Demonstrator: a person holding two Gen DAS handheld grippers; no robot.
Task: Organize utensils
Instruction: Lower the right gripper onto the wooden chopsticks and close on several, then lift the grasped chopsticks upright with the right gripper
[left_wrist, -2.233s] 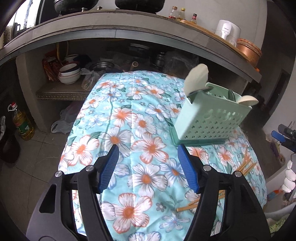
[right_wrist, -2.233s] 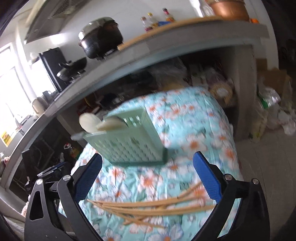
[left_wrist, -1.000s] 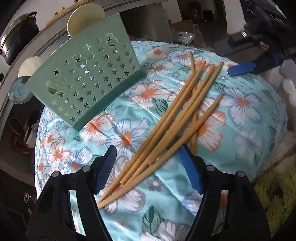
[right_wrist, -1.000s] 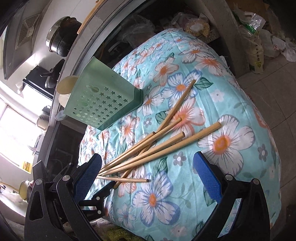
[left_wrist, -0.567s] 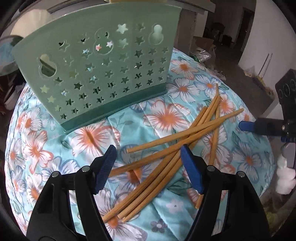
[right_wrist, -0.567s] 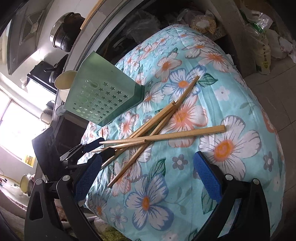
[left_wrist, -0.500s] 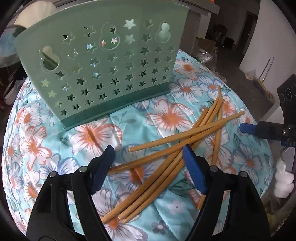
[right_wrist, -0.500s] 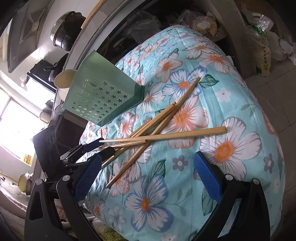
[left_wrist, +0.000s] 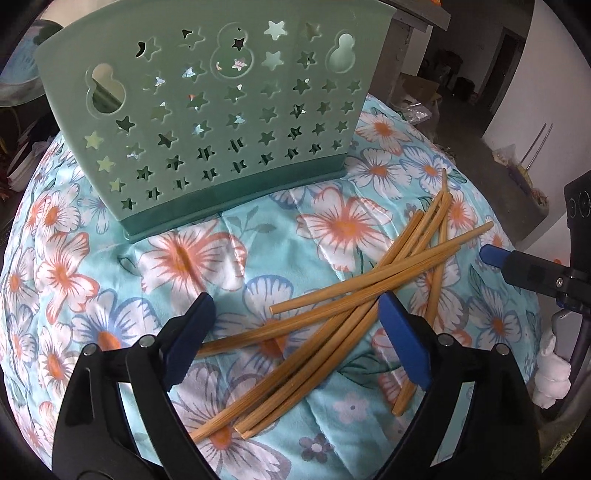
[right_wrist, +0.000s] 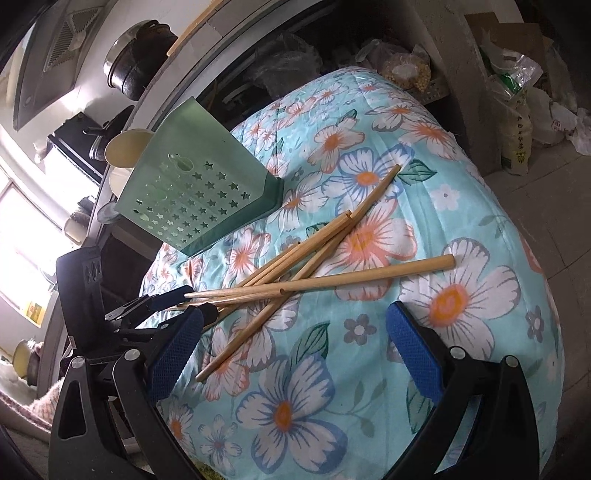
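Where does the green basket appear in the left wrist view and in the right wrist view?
Left wrist view: the basket fills the upper middle, behind the chopsticks.
Right wrist view: the basket stands at the left of centre, tilted in the picture.
Shared landmark: the chopsticks lying crossed on the floral cloth.

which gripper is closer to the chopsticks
Left. The left gripper has its opening jaws straddling the chopsticks, not pressing them. The right gripper hovers open beside the pile.

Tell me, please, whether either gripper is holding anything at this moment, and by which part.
Nothing is held. The left gripper straddles the loose chopsticks, jaws opening, pads clear of them. The right gripper hangs open over the floral cloth.
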